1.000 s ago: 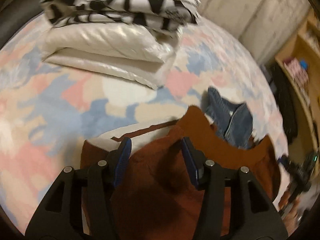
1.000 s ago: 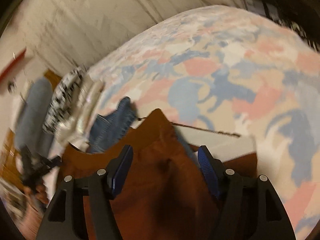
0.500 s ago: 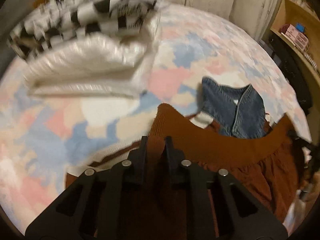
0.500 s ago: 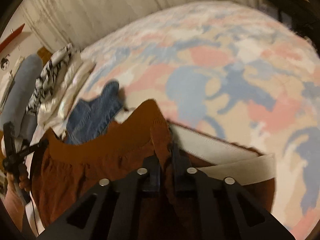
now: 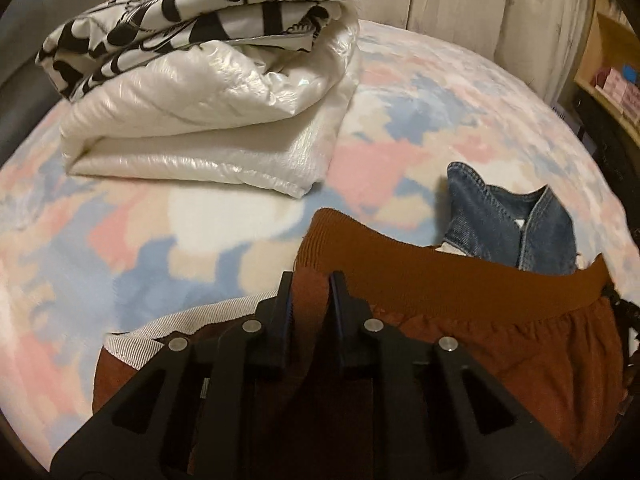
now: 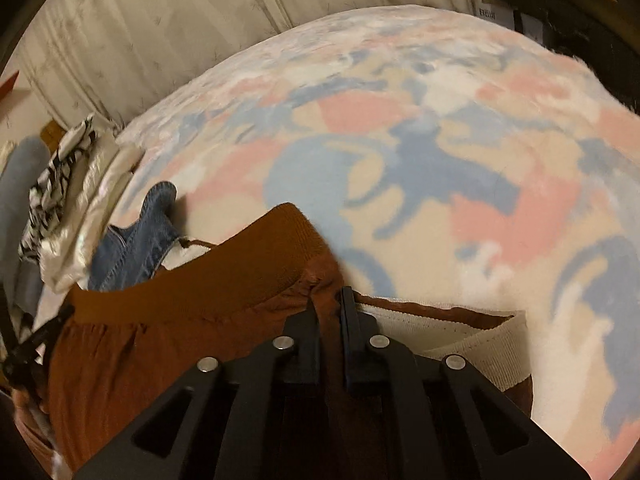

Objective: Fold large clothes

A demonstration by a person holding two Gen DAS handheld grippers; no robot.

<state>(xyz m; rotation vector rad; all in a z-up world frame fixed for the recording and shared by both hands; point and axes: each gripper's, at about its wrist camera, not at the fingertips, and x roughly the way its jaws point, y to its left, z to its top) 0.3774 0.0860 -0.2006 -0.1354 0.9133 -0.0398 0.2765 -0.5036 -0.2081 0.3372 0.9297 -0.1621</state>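
Left gripper [image 5: 311, 280], fingers clenched on a pinch of the rust-brown garment [image 5: 500, 344] just below its ribbed waistband [image 5: 440, 276]; after closing, the left jaws eased apart a touch within the last half second, cloth between them throughout. Right gripper [image 6: 330, 300], fingers clamped on the same garment at the opposite end of the waistband, which runs taut between the two grips. The garment lies on a bed covered by a pink, blue and cream blanket [image 5: 200, 232], its lower part cut off behind the gripper bodies in both views. A cream ribbed band [image 6: 472, 344] shows beside the brown cloth; whether it is a cuff of this garment or a separate piece cannot be told. A denim garment [image 5: 508, 228] lies partly hidden behind the waistband. Farther back, a folded white quilted item [image 5: 208, 120] carries a folded black-and-white printed cloth [image 5: 192, 16]. At the left edge of the right wrist view a hand holding the other gripper is blurred and largely cut off.
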